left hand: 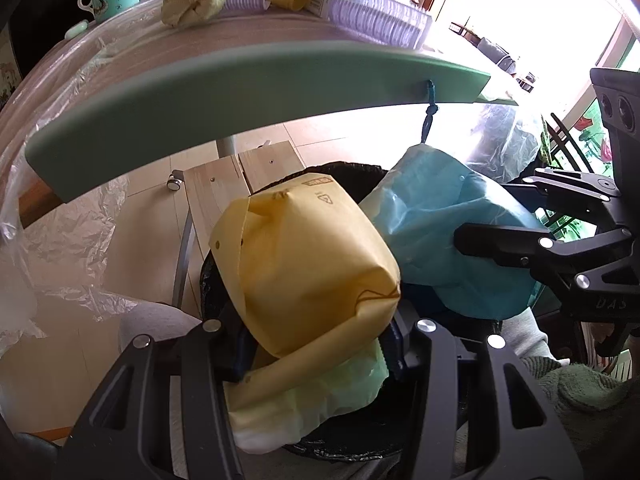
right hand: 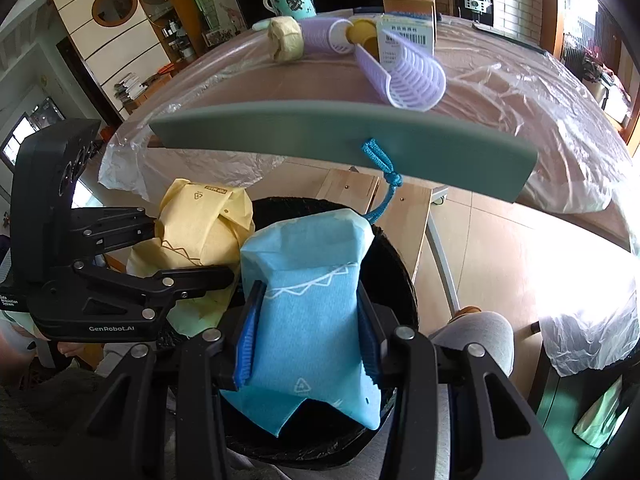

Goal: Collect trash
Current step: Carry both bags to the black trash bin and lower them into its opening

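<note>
My left gripper [left hand: 316, 344] is shut on a crumpled yellow paper bag [left hand: 308, 264], held over a black bin [left hand: 348, 436] below the table edge. My right gripper [right hand: 308, 332] is shut on a crumpled blue paper bag [right hand: 308, 312], held over the same bin [right hand: 400, 280]. The two bags sit side by side. The yellow bag [right hand: 200, 232] and left gripper [right hand: 192, 248] show at the left of the right wrist view; the blue bag [left hand: 436, 232] and right gripper [left hand: 496, 220] show at the right of the left wrist view.
A green board [right hand: 340, 136] with a blue cord [right hand: 384, 184] juts over the table edge. Behind it on the plastic-covered table [right hand: 500, 92] lie a yellow wad [right hand: 286, 38], purple hair rollers [right hand: 404, 76], a box [right hand: 408, 28] and a teal mug [right hand: 290, 0]. A wooden stool [right hand: 404, 216] stands beneath.
</note>
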The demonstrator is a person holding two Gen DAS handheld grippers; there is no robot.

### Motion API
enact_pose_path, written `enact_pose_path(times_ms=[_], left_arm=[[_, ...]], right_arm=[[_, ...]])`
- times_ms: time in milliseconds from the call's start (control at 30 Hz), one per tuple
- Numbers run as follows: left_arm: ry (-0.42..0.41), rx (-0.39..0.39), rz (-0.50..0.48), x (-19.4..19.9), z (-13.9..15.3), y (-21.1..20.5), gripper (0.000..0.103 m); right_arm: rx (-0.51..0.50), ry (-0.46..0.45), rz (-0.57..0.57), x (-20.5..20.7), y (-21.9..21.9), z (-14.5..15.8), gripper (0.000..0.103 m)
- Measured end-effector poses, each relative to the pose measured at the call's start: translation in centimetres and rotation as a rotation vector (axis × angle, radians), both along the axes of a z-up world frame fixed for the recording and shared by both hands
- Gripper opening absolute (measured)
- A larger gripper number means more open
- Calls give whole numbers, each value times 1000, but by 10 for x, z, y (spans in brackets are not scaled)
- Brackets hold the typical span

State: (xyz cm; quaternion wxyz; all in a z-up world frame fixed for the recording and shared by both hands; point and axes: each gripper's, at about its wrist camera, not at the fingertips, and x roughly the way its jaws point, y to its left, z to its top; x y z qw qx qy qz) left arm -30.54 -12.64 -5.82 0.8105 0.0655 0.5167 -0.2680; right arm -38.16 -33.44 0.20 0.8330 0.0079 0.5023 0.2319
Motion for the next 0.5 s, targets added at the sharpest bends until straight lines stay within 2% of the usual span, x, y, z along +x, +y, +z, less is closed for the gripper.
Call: enact_pose_path(times_ms=[500], left_arm=[[24,24,2,3,-17,-7,51]], right_arm=[[-21,26,-4,3,0,-13,42]])
